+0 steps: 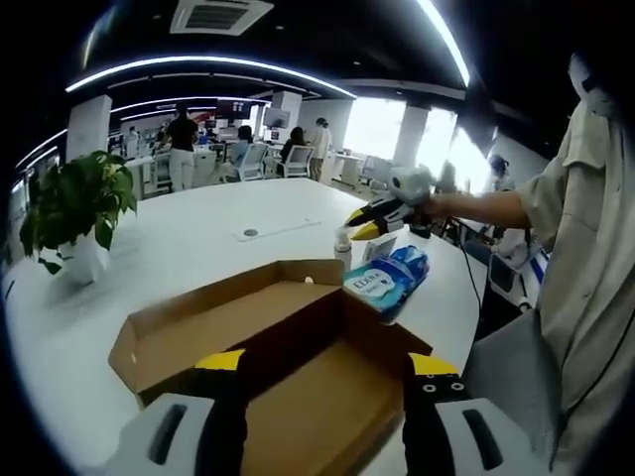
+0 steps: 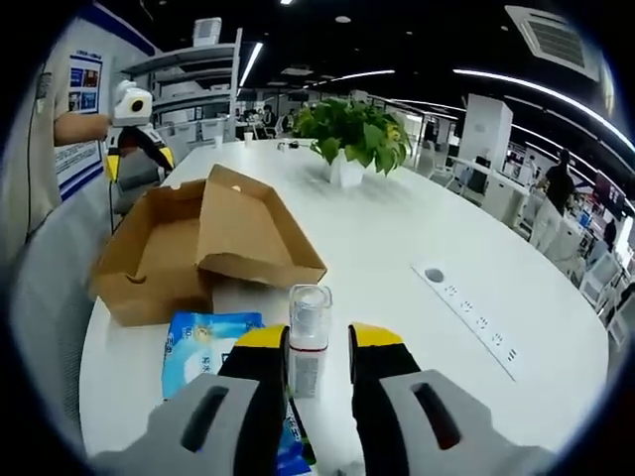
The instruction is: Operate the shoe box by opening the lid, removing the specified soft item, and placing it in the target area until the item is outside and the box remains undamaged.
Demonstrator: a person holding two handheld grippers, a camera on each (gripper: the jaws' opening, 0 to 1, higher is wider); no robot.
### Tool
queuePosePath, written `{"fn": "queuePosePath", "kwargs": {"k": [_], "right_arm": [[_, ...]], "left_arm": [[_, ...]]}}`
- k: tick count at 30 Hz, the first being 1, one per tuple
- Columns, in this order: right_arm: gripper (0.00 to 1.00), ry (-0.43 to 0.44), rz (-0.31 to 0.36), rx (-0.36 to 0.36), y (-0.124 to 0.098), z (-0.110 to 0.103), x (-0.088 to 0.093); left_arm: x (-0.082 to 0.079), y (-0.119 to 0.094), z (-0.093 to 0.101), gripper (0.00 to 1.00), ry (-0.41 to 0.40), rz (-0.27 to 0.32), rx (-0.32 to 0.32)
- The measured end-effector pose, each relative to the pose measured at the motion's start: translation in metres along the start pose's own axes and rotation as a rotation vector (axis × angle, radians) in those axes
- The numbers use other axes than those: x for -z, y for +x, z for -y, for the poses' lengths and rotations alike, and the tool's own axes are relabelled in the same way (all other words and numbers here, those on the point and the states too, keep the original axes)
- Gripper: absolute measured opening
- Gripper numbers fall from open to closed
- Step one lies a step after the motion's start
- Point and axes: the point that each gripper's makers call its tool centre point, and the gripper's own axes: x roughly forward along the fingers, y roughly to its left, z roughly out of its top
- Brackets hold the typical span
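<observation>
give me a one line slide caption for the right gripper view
Right claw open over a blue wipes pack, a small clear bottle between its jaws, beside the opened cardboard shoe box.

A large white table [image 2: 397, 238] with a rounded edge carries everything. At its near left in the right gripper view sits an open brown cardboard box [image 2: 174, 248], its lid [image 2: 253, 233] folded back to the right. Just in front of the box lies a blue wipes pack [image 2: 203, 347], and beside that, to the right, stands a small clear bottle [image 2: 308, 337]. A potted plant [image 2: 352, 139] in a white pot stands far across the table. A flat white socket strip [image 2: 471, 317] lies in the tabletop to the right.
</observation>
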Motion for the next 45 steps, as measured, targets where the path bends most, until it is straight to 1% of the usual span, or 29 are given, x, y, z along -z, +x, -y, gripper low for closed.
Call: {"fn": "queuePosePath", "kwargs": {"k": [1,4,7,11,18,28,34,39,42,45], "right_arm": [[0.20,-0.008,-0.003,-0.015,0.005,-0.004,-0.001],[0.20,-0.010,-0.033,-0.019,0.019,-0.007,0.004],[0.21,0.000,-0.017,-0.023,0.026,-0.004,0.000],[0.22,-0.001,-0.011,-0.026,0.025,-0.004,-0.004],[0.24,-0.015,-0.038,-0.016,0.019,-0.001,-0.004],[0.26,-0.064,-0.114,-0.019,0.023,-0.001,0.000],[0.27,-0.091,-0.173,-0.037,0.032,-0.004,0.000],[0.28,-0.116,-0.207,-0.049,0.042,-0.002,0.000],[0.27,-0.135,-0.242,-0.055,0.051,0.000,0.005],[0.27,-0.139,-0.264,-0.061,0.057,-0.001,0.008]], "left_arm": [[0.000,0.000,0.000,0.64,-0.002,0.002,0.003],[0.000,0.000,-0.001,0.64,0.007,-0.007,-0.001],[-0.001,-0.005,-0.003,0.64,0.004,0.004,-0.009],[0.001,-0.010,-0.008,0.64,-0.008,0.013,-0.024],[0.002,-0.010,-0.008,0.64,-0.003,0.009,-0.027],[0.002,-0.010,-0.008,0.64,0.001,0.012,-0.026],[0.006,-0.016,-0.008,0.64,-0.001,0.017,-0.039],[0.009,-0.024,-0.010,0.65,-0.009,0.030,-0.057],[0.012,-0.028,-0.012,0.65,-0.015,0.033,-0.068],[0.015,-0.032,-0.013,0.65,-0.020,0.034,-0.077]]}}
